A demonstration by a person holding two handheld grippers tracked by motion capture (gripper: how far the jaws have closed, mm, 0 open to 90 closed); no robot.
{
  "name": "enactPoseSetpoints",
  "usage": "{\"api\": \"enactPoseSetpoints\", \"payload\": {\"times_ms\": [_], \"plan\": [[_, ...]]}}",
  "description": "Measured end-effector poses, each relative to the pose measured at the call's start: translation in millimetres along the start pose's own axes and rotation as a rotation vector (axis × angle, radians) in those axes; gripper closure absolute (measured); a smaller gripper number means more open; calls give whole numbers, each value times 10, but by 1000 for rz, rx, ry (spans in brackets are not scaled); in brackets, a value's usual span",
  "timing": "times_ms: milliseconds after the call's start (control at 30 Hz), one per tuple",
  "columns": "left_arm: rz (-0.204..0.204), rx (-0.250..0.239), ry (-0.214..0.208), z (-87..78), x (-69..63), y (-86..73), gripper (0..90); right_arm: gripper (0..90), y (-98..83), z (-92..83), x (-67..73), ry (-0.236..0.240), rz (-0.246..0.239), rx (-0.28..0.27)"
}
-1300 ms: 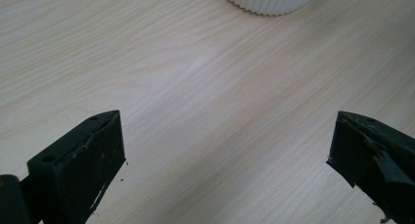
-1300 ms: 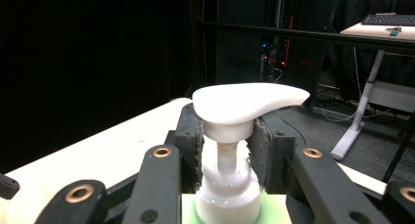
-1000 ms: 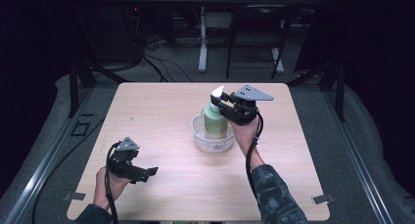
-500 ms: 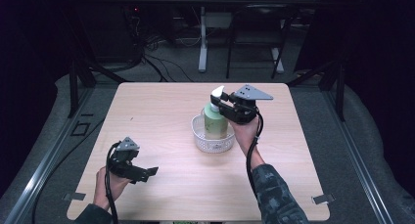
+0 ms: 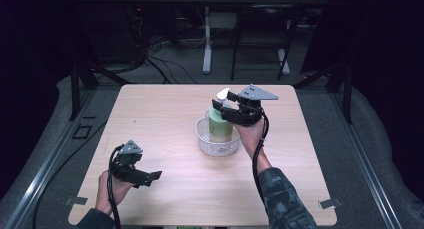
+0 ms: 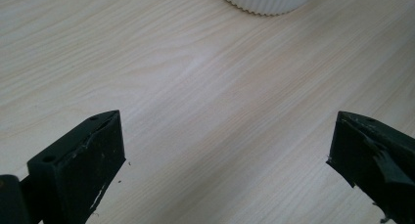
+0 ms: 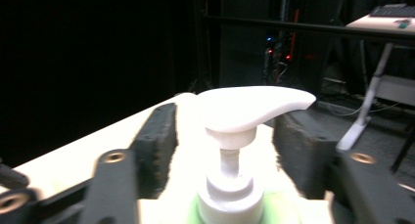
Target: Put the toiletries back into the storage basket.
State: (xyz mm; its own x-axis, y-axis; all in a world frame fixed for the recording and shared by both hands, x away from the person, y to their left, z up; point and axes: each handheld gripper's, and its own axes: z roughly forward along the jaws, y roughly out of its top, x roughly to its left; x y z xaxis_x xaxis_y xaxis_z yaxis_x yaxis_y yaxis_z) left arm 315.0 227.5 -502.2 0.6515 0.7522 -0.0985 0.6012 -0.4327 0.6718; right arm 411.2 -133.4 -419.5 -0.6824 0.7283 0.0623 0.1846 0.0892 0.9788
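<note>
High view, right tool (image 5: 229, 108) just opened around pump bottle (image 5: 220, 123) in basket (image 5: 216, 146), left tool (image 5: 150, 177) apart over bare table (image 5: 165, 114).

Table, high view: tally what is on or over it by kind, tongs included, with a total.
Pump bottles, pale green with a white pump: 1
White ribbed baskets: 1
Hand-held tongs: 2, left tongs and right tongs
Total: 4
</note>
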Motion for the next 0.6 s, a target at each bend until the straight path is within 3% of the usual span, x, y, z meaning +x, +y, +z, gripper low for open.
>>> {"api": "enactPoseSetpoints", "payload": {"times_ms": [167, 600], "plan": [[0, 0, 0, -2, -1, 0, 0, 167, 10, -19, -7, -19, 11, 33], [2, -1, 0, -6, -3, -1, 0, 46, -29, -228, -37, 0, -2, 46]]}}
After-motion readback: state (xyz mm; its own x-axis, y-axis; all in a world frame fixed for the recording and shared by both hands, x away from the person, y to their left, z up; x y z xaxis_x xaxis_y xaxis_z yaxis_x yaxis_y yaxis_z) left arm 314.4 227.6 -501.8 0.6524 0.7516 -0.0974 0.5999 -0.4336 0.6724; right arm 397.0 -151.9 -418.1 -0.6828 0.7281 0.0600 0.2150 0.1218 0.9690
